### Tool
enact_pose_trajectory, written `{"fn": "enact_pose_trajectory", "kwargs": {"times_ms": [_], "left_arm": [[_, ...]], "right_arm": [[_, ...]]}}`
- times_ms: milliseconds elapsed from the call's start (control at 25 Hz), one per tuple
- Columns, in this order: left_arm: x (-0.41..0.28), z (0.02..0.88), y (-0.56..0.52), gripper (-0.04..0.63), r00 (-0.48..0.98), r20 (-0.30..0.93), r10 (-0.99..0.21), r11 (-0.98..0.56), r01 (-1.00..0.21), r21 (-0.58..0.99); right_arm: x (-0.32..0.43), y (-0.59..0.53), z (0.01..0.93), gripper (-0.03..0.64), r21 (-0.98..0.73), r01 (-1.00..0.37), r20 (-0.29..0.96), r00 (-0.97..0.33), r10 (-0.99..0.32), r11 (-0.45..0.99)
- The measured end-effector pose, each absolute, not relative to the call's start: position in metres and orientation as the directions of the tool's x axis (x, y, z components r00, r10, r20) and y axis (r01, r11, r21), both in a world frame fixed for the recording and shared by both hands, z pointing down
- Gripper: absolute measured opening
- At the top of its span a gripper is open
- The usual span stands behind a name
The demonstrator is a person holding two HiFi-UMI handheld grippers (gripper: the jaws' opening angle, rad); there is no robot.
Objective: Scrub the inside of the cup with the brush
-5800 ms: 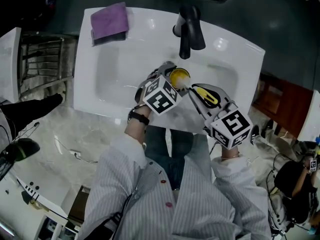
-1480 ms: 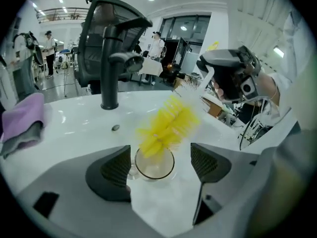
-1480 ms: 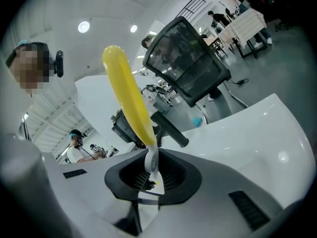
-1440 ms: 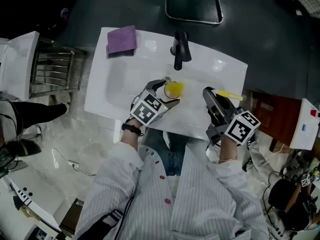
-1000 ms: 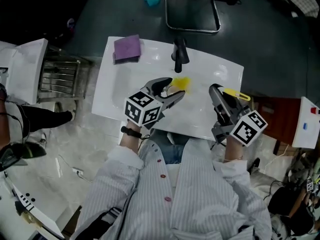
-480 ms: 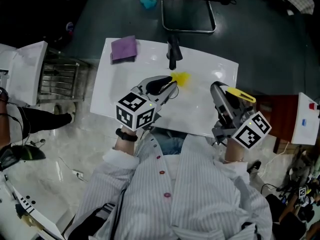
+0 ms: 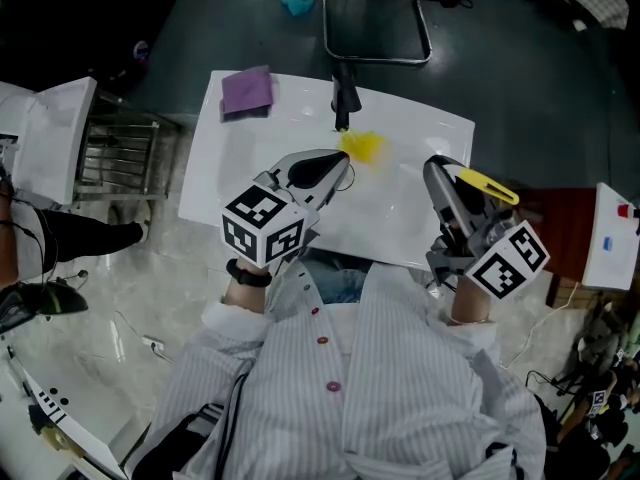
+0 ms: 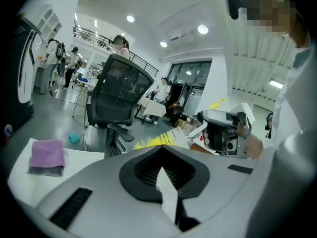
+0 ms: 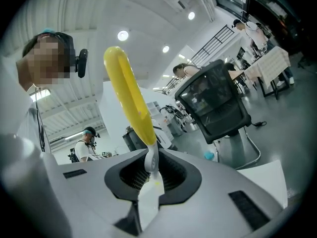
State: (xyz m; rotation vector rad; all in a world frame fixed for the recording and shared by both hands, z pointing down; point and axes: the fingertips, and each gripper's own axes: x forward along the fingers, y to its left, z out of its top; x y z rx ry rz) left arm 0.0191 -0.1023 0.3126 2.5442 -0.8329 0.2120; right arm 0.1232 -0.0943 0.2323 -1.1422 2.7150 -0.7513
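The left gripper (image 7: 342,166) hangs clenched and empty over the white sink (image 7: 415,226). The yellow cup (image 7: 362,146) lies free just at its 1 o'clock, below the faucet (image 7: 345,98). At the sink's 3 o'clock, the right gripper (image 7: 437,173) grasps the brush (image 7: 488,186).

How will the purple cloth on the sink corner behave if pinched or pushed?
Probably floppy: the purple cloth lies flat, apparently folded, on the sink rim, so a pinch would likely lift one drooping layer. Likely light for its size, being thin. Pushed, it may slide or bunch on the glossy white surface rather than roll.
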Motion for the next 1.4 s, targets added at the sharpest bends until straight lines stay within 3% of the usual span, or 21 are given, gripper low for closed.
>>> {"fn": "enact_pose_trajectory", "kwargs": {"times_ms": [1400], "left_arm": [[0.019, 0.303, -0.089, 0.009, 0.803, 0.277, -0.528, -0.731, -0.596, 0.332]], "right_arm": [[0.109, -0.083, 0.239, 0.063, -0.430, -0.662, 0.131, -0.718, -0.683, 0.614]]}}
